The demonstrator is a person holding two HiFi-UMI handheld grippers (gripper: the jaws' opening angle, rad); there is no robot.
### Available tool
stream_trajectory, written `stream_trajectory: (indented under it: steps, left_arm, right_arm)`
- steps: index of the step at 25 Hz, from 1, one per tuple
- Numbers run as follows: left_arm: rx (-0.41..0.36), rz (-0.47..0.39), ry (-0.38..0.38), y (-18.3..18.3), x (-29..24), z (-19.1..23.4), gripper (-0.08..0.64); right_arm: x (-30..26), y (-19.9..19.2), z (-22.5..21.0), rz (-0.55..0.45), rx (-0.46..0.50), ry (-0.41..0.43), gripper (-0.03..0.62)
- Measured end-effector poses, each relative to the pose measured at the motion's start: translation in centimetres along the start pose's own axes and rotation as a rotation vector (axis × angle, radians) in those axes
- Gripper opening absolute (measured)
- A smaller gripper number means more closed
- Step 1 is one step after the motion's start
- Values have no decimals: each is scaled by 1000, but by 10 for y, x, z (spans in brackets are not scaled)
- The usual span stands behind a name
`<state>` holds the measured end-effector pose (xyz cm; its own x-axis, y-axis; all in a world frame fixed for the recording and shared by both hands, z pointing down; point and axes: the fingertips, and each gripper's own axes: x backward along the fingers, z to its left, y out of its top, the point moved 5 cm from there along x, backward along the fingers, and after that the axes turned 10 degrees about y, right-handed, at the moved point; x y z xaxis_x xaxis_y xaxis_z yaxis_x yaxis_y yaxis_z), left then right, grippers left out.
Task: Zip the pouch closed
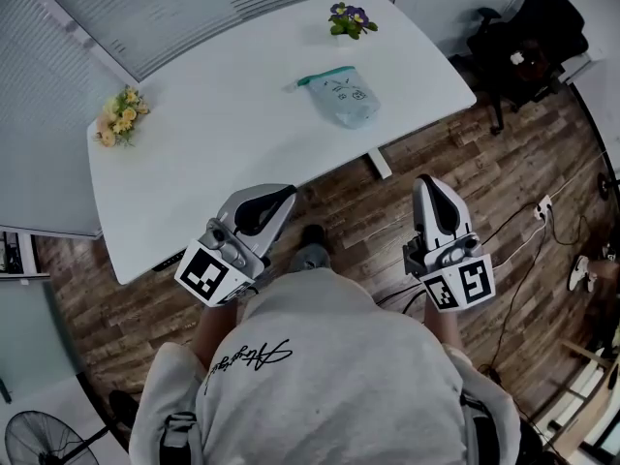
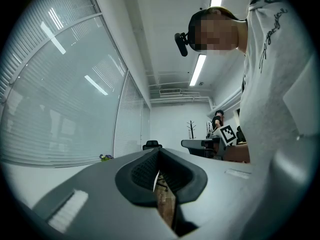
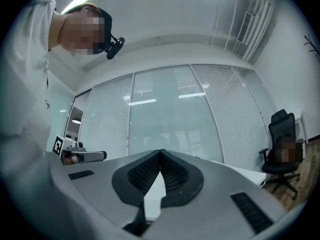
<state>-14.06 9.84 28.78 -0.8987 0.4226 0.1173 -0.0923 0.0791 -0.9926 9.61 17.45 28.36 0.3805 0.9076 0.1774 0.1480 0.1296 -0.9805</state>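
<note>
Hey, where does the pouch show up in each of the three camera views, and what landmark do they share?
Head view: the pouch lies on the white table, upper middle of the picture, just below the purple flowers.
Left gripper view: not in it.
Right gripper view: not in it.
Shared landmark: the white table, at lower left in the left gripper view and lower right in the right gripper view.

Pouch (image 1: 341, 98): open or closed too small to tell; fan (image 1: 39, 441) cut by frame edge.
</note>
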Motion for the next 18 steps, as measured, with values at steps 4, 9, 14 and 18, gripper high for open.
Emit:
stream_trajectory:
  steps: [4,9,14,18]
  left_arm:
    - [4,-2,-2,0,-11,16,-2]
    - [11,2,-3,-1,-23,39,-2]
    - [14,-13,-8,1,-37,61,-2]
    - [19,-16,-15,-1,-48,79,-2]
  right_arm:
    - [-17,0,-9,7,2,2,0]
    - [-44,0,-18,8,-2,6,1]
    - [-69,0,-26,12,5,10,1]
    - [-86,-1,-36,11,5,1,1]
